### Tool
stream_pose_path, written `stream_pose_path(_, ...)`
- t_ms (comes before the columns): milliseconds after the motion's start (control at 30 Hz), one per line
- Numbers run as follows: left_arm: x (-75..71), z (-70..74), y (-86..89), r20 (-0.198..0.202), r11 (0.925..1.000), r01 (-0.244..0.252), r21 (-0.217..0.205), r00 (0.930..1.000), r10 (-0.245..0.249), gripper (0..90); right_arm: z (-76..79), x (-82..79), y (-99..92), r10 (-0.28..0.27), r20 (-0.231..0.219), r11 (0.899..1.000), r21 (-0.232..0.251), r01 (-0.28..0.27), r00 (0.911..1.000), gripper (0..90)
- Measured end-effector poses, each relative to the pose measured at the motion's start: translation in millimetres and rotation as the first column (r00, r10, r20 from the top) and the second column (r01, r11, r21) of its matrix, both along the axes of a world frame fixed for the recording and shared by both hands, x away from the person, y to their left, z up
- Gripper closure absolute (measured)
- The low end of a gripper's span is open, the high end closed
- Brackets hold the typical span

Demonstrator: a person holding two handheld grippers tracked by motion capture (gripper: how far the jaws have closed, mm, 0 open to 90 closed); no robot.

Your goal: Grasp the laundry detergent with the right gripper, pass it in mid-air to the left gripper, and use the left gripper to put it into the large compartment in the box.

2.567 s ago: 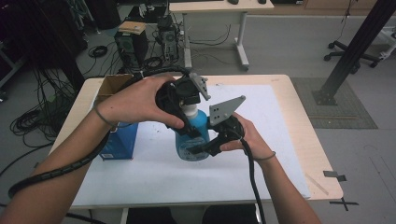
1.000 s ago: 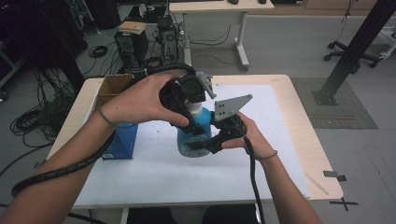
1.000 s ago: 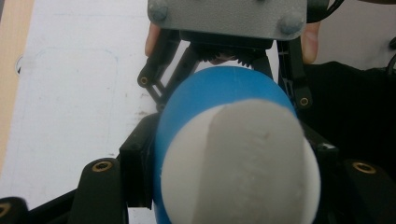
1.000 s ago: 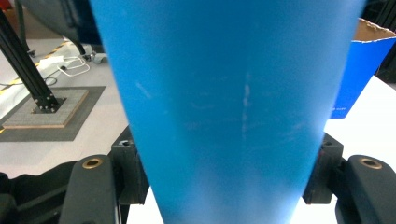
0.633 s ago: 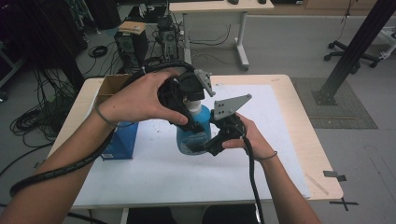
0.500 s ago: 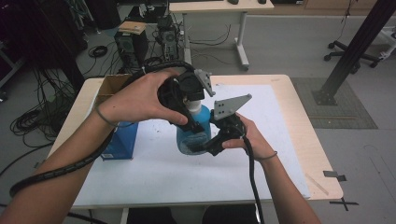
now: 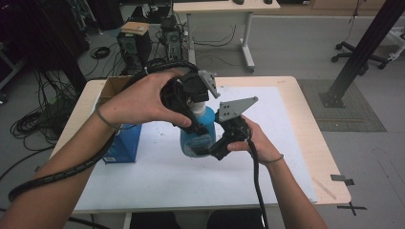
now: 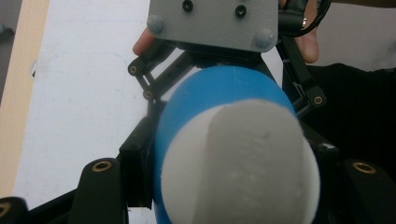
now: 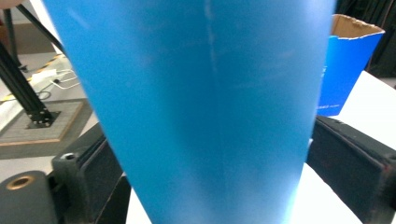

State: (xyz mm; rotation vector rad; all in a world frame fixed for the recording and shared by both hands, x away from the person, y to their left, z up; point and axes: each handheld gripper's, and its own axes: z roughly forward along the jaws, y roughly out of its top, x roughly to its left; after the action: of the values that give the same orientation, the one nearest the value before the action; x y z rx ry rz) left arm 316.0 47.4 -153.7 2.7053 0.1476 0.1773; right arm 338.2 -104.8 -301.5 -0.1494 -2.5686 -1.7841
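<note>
A blue bottle (image 7: 197, 136) with a white cap (image 7: 195, 107) stands upright on the white table sheet (image 7: 267, 143). My left gripper (image 7: 192, 101) comes down on it from above. In the left gripper view its black jaws flank the white cap (image 8: 243, 168) and press on it. My right gripper (image 7: 213, 147) holds the bottle's lower body from the right side. In the right gripper view the blue bottle (image 9: 201, 107) sits tight between the two black jaws. The bottle's lower front is hidden by the hands.
An open blue cardboard box (image 7: 122, 140) stands at the table's left, also seen as the blue box (image 9: 345, 70) behind the bottle. The table's wooden rim (image 7: 310, 119) runs along the right. Desks, cables and a chair base lie beyond the far edge.
Since 2.6 s ago both hands and the bottle have shifted slightly right. Over the last half second nothing has visibly moved.
</note>
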Motion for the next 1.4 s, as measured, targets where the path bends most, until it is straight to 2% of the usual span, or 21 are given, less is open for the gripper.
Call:
stream_pose_path(433,0.5,-1.0,-0.2,-0.001,1.0000,-0.001,0.006,1.0000,0.001,37.5,-1.1,-0.2,0.4,0.003,0.010,1.000,0.019,-0.003,0.9999,2.0)
stream_pose_path(800,1.9,0.6,4.2,-0.004,0.9997,-0.011,0.022,0.9999,0.012,37.6,2.0,-0.1,-5.8,0.019,0.001,1.000,-0.024,-0.019,0.9998,3.4)
stream_pose_path(933,1.6,1.3,6.3,-0.007,0.9994,-0.013,0.032,0.9999,0.014,37.6,3.0,1.0,-11.9,0.019,-0.011,0.998,-0.056,-0.019,0.9998,3.4)
stream_pose_path(967,1.6,1.3,6.3,-0.007,0.9994,-0.013,0.032,0.9999,0.014,37.6,3.8,1.3,-16.9,0.015,-0.016,0.996,-0.091,-0.017,0.9997,3.4)
stream_pose_path(1033,1.8,1.5,7.7,-0.006,0.9995,-0.017,0.027,0.9998,0.017,37.6,3.8,1.3,-16.9,0.015,-0.016,0.996,-0.091,-0.017,0.9997,3.5)
stream_pose_path(1067,1.8,1.5,7.7,-0.006,0.9995,-0.017,0.027,0.9998,0.017,37.6,4.2,1.2,-19.9,0.016,-0.019,0.993,-0.114,-0.018,0.9997,3.9)
stream_pose_path(1100,1.8,2.0,9.3,-0.003,0.9995,-0.020,0.025,0.9998,0.020,37.6,4.2,1.2,-19.9,0.016,-0.019,0.993,-0.114,-0.018,0.9997,3.9)
stream_pose_path(1133,2.1,2.9,11.3,-0.002,0.9994,-0.025,0.024,0.9997,0.025,37.6,4.1,1.0,-23.4,0.017,-0.023,0.990,-0.140,-0.020,0.9996,5.0)
stream_pose_path(1167,2.1,2.9,11.3,-0.002,0.9994,-0.025,0.024,0.9997,0.025,37.6,4.1,1.0,-23.4,0.017,-0.023,0.990,-0.140,-0.020,0.9996,5.0)
stream_pose_path(1200,2.1,2.9,11.3,-0.002,0.9994,-0.025,0.024,0.9997,0.025,37.6,3.7,0.9,-28.4,0.007,-0.028,0.985,-0.174,-0.012,0.9996,5.0)
stream_pose_path(1267,2.2,3.9,13.3,-0.002,0.9992,-0.029,0.028,0.9996,0.029,37.6,3.7,0.9,-28.4,0.007,-0.028,0.985,-0.174,-0.012,0.9996,5.2)
stream_pose_path(1300,2.2,3.9,13.3,-0.002,0.9992,-0.029,0.028,0.9996,0.029,37.6,3.0,0.3,-36.3,-0.006,-0.037,0.976,-0.218,-0.003,0.9993,5.2)
stream_pose_path(1400,1.7,4.6,14.3,0.001,0.9989,-0.031,0.034,0.9995,0.031,37.6,2.7,0.3,-38.1,-0.011,-0.038,0.973,-0.231,0.002,0.9992,5.6)
